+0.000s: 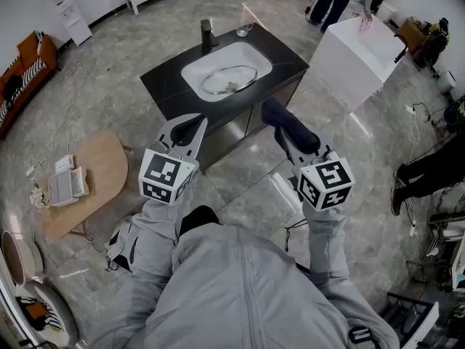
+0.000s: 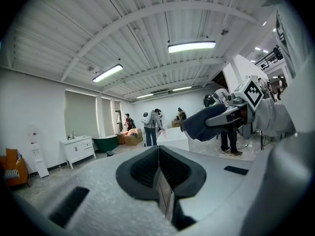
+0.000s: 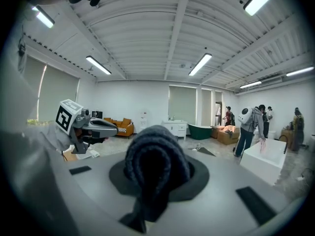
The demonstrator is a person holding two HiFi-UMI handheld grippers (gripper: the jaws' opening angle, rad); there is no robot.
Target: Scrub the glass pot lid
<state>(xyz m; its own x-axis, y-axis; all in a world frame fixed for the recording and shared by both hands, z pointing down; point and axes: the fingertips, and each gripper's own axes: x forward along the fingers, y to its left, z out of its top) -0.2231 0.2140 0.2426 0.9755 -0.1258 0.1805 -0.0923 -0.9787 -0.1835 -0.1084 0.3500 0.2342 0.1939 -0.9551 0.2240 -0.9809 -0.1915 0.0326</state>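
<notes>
- The glass pot lid (image 1: 229, 78) lies flat in the white basin (image 1: 195, 70), which is sunk in the middle of the black counter (image 1: 163, 86). That is a sensible spot for scrubbing, since the basin walls keep the lid from sliding off.
- A small dark patch sits near the lid's centre, possibly its knob; the head view is too coarse to tell which face is up.
- The faucet (image 1: 207, 33) stands at the counter's back edge, just behind the basin, and a small glass (image 1: 242, 30) stands beside it toward the back right corner.
- The right gripper (image 1: 296, 145) is clamped on a rolled dark cloth (image 1: 283, 121). The roll sticks out past the jaws, so the soft cloth would meet the glass first.
- The left gripper (image 1: 190, 128) has its jaws pressed together with nothing between them; it is likely free to steady the lid's rim.
- Both grippers hang in the air in front of the counter's near edge, well apart from the lid, so scrubbing is not yet under way.
</notes>
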